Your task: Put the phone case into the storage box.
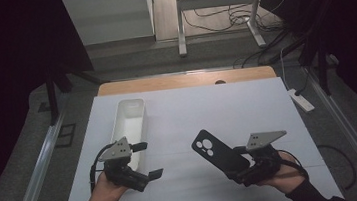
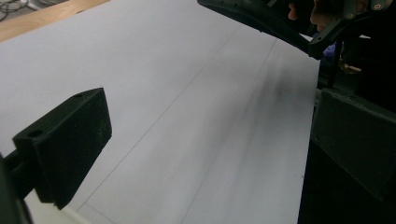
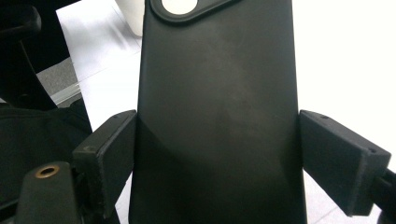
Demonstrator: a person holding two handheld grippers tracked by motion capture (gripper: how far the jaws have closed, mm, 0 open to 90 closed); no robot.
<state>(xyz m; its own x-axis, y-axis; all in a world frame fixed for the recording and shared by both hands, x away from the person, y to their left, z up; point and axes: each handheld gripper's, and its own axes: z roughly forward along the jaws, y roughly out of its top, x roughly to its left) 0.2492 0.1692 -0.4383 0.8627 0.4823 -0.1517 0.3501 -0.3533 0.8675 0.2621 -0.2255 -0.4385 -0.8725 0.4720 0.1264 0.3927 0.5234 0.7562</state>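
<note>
While both hands hover over the white table:
Right gripper: jaws pinching a black phone case.
Left gripper: jaws spread, holding nothing, beside a white tray.

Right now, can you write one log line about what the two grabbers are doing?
right gripper: shut on black phone case, lifted | left gripper: open, nothing between jaws | long white plastic tray: on white table cover

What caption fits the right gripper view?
Right gripper clamps a black phone case by its edges, above the white table.
</note>
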